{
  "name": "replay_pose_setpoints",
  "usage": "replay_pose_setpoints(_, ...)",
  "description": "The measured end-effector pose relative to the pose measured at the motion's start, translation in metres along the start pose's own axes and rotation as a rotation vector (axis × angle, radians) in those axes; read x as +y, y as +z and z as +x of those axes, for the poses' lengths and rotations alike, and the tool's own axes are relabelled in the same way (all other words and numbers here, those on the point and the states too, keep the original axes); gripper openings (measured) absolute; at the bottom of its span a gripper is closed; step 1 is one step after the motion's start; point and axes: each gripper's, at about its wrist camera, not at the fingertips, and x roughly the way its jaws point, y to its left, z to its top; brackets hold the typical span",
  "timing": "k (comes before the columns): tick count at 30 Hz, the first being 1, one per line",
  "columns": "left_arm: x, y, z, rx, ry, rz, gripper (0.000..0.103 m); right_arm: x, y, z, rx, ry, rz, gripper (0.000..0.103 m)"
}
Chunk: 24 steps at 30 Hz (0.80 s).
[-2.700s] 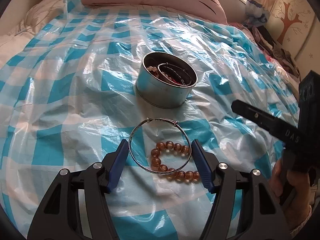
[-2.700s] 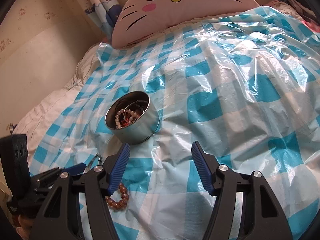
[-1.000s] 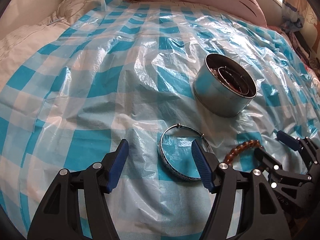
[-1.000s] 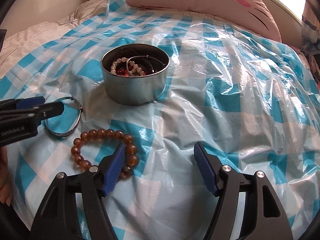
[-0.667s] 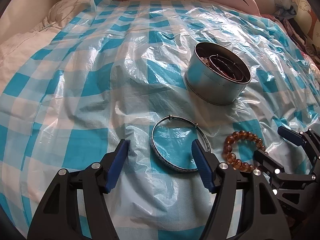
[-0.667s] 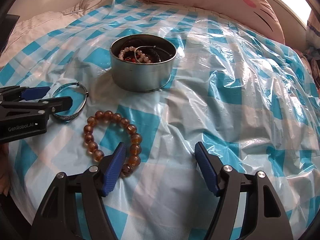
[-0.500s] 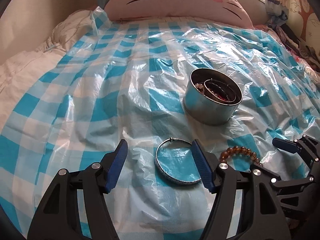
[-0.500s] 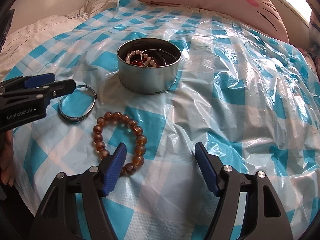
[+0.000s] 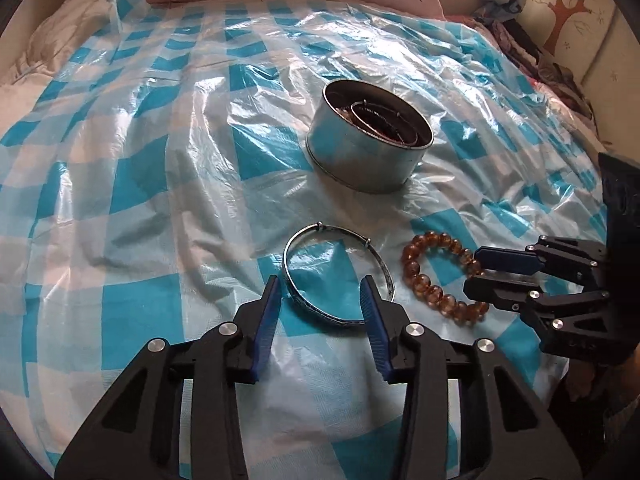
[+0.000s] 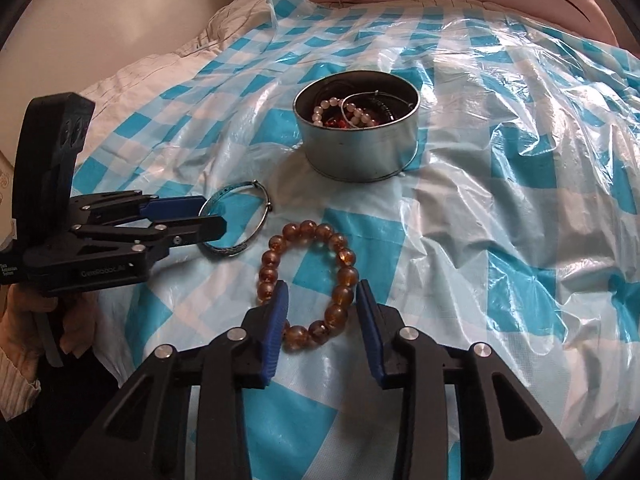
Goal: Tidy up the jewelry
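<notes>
Left hand-held gripper (image 9: 320,300): jaws apart, straddling the near arc of the silver bangle (image 9: 338,276), nothing clamped yet. The bangle lies flat at centre frame of the left wrist view, directly ahead of the tips; a thin rigid metal hoop with a patterned band and a small clasp on the far side.

Right hand-held gripper (image 10: 322,306): also open, near arc of the amber bead bracelet (image 10: 308,280) between its blue pads. Round glossy translucent beads in a loop, probably on elastic and likely to sag when lifted.

Each piece sits nearest its own gripper, well apart from the other.

Round metal tin (image 10: 356,136) in upper centre, beyond both pieces, already holds pearl beads and wire hoops.

Underlay: crinkly blue-check plastic sheet (image 10: 520,208) on the bed, slippery and uneven.
</notes>
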Motion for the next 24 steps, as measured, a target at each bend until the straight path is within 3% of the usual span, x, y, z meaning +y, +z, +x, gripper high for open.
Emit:
replay_pose_setpoints(3, 0.010, 0.008, -0.003, -0.054, 0.038, -0.054, 0.039, -0.008, 0.004, 0.004, -0.013, -0.030, 0.035, 0.036)
replay_pose_setpoints(8, -0.006, 0.015, 0.010, -0.058, 0.146, 0.050, 0.039, 0.007, 0.002, 0.014, -0.005, -0.141, -0.067, 0.036)
replay_pose_setpoints(9, -0.010, 0.014, 0.014, -0.037, 0.164, 0.082, 0.036, 0.011, 0.001, 0.015, 0.000, -0.165, -0.096, 0.036)
replay_pose_setpoints(10, -0.015, 0.011, 0.021, -0.001, 0.172, 0.119, 0.021, 0.015, -0.001, 0.016, 0.010, -0.181, -0.117, 0.036)
replay_pose_setpoints(11, -0.020, 0.007, 0.025, 0.022, 0.184, 0.157, 0.012, 0.017, -0.002, 0.016, 0.022, -0.188, -0.133, 0.034)
replay_pose_setpoints(12, -0.027, 0.003, 0.025, 0.021, 0.200, 0.202, 0.010, 0.019, -0.003, 0.015, 0.038, -0.186, -0.146, 0.029)
replay_pose_setpoints(13, -0.034, -0.001, 0.023, 0.022, 0.187, 0.238, 0.004, 0.020, -0.006, 0.013, 0.056, -0.180, -0.158, 0.027)
replay_pose_setpoints(15, -0.043, -0.008, 0.015, 0.026, 0.133, 0.277, 0.004, 0.023, -0.012, 0.004, 0.091, -0.166, -0.179, 0.020)
replay_pose_setpoints(18, -0.050, -0.012, 0.003, 0.005, 0.077, 0.272, 0.004, 0.019, -0.019, -0.013, 0.110, -0.133, -0.159, 0.020)
replay_pose_setpoints(24, -0.046, -0.011, 0.013, 0.033, 0.133, 0.203, 0.005, 0.008, -0.013, -0.003, 0.091, -0.117, -0.072, 0.025)
